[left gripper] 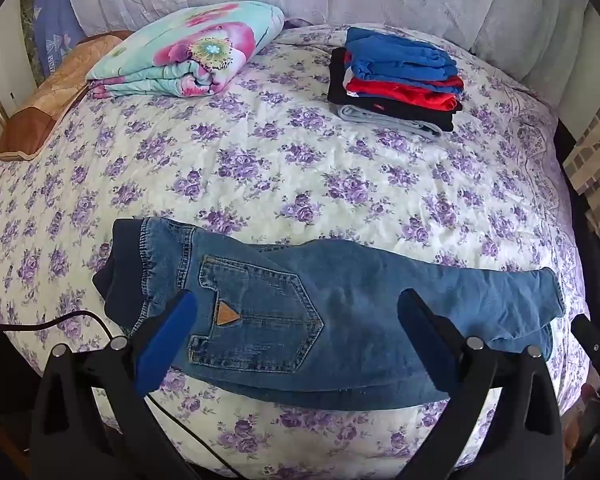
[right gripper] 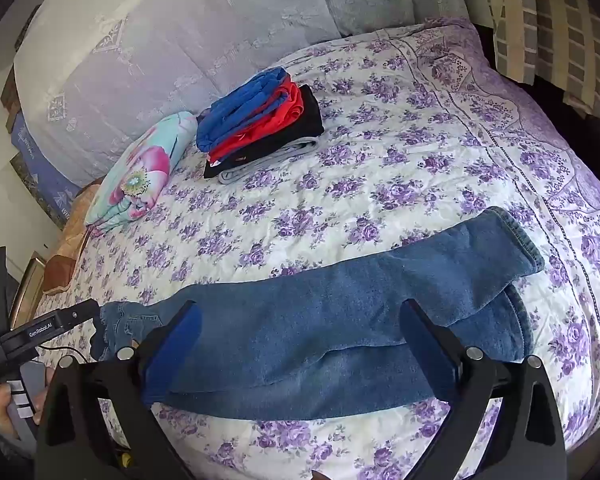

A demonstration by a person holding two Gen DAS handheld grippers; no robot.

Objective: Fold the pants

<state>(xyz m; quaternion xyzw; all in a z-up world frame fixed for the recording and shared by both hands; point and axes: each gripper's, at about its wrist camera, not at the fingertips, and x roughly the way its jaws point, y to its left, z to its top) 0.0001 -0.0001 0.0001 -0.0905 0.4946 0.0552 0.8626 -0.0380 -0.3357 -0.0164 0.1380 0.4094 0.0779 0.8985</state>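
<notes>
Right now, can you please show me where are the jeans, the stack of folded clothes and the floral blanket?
jeans (left gripper: 260, 312): left wrist view, back pocket.
stack of folded clothes (left gripper: 400, 56): left wrist view, top blue garment.
floral blanket (right gripper: 144, 172): right wrist view, pink flower.

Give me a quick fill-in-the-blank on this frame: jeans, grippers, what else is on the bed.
1. The jeans lie on a bedspread printed with ____ flowers.
2. The left gripper and the right gripper both have their jaws ____.
3. The top garment of the folded clothes stack is ____.
4. The small triangular patch sits on the jeans' back ____.

Missing words: purple; open; blue; pocket
</notes>
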